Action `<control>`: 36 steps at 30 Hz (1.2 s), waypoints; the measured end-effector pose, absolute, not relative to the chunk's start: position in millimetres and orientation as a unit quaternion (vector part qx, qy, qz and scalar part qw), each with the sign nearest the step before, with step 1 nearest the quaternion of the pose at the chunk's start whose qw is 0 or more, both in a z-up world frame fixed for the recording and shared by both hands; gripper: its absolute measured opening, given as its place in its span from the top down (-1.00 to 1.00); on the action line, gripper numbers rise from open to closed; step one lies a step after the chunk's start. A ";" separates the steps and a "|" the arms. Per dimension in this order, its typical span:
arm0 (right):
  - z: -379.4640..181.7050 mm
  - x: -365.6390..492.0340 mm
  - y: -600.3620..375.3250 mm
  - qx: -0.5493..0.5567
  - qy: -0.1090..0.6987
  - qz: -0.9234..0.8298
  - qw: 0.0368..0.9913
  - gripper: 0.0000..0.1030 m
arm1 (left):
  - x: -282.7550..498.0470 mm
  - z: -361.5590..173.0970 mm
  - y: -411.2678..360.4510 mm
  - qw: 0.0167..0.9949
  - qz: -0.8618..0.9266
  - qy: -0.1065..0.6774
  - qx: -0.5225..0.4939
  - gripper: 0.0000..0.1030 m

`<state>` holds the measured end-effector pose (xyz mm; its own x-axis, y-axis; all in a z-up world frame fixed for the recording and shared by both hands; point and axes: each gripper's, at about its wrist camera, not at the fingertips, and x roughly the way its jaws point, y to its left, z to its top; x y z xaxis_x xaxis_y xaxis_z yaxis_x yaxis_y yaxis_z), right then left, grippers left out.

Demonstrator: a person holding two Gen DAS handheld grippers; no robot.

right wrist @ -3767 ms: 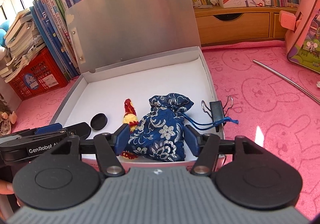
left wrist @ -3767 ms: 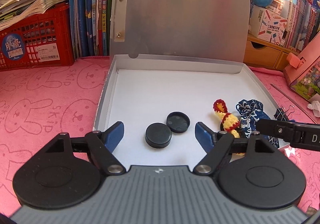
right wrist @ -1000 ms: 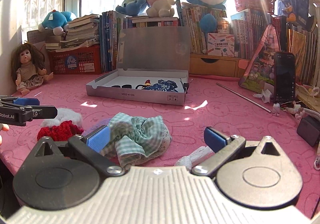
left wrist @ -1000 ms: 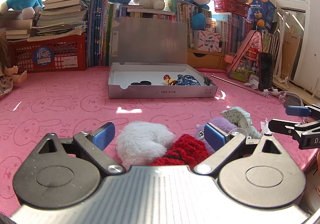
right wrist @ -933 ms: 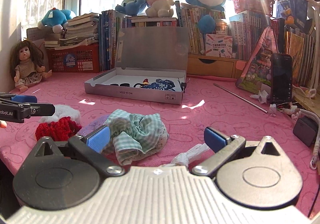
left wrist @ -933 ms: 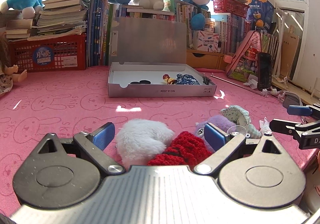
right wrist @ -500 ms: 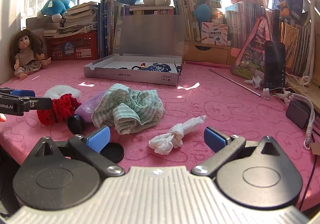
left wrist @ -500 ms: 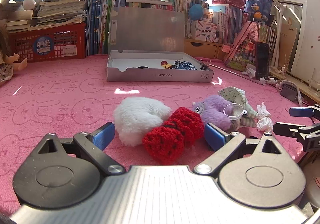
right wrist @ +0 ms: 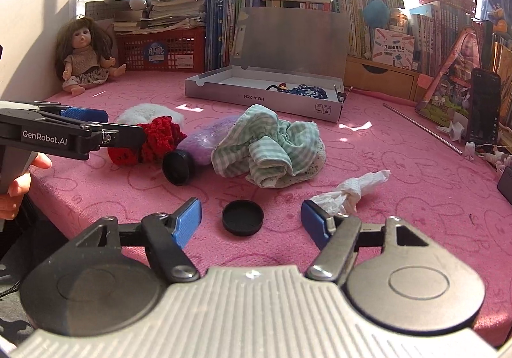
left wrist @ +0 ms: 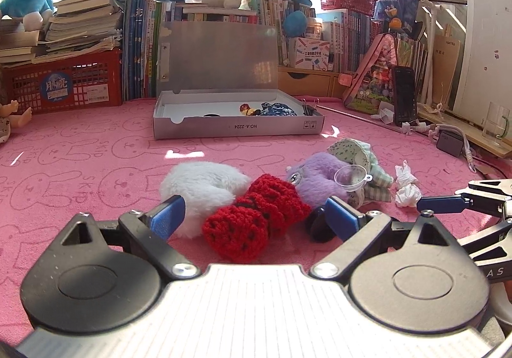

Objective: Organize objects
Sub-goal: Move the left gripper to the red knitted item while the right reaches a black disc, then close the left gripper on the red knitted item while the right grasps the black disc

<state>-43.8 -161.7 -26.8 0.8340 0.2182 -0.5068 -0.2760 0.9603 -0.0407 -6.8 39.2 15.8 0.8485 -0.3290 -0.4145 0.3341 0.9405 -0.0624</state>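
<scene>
While closing, right gripper (right wrist: 251,218) with blue pads either side of a black round cap (right wrist: 243,217) lying flat on the pink cloth (right wrist: 400,150) — pads apart from it, not touching. Left gripper (left wrist: 256,218) spread wide around a red knitted piece (left wrist: 252,218) — no contact visible. Beyond, open grey box (right wrist: 265,95).

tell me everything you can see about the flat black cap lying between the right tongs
The black cap is a small round lid, apparently matte plastic, lying flat on the pink blanket with its hollow side up, showing a raised rim and shallow recess. It sits between the blue pads of the right tongs, which are closing around it without touching it yet. Nothing else touches it; crumpled tissue lies to its right, apart.
</scene>
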 end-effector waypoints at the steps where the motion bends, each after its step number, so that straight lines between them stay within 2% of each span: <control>1: -27.9 -44.1 -159.0 -0.061 0.259 0.132 0.955 -0.44 | -6.9 16.0 38.3 0.961 -0.177 0.214 0.007 -0.85; 11: -35.8 -37.9 -152.6 -0.060 0.272 0.136 0.951 -0.25 | 1.4 12.5 28.6 0.955 -0.202 0.214 0.040 -0.53; 15: -37.5 -35.3 -153.0 -0.060 0.277 0.132 0.950 -0.08 | 10.1 8.8 27.9 0.953 -0.198 0.221 0.052 -0.36; 18: -38.3 -34.9 -153.4 -0.058 0.277 0.133 0.950 -0.05 | 12.7 8.3 27.4 0.951 -0.206 0.225 0.056 -0.33; 23: -38.7 -34.8 -153.5 -0.058 0.277 0.133 0.950 -0.02 | 6.0 13.4 30.2 0.940 -0.239 0.238 0.046 -0.14; 29: -39.1 -34.9 -152.2 -0.056 0.276 0.132 0.951 -0.02 | -6.2 15.9 25.9 0.937 -0.250 0.231 0.077 -0.12; 36: -39.3 -34.5 -153.0 -0.054 0.273 0.129 0.952 -0.02 | 14.4 4.8 21.1 0.939 -0.229 0.241 0.086 -0.14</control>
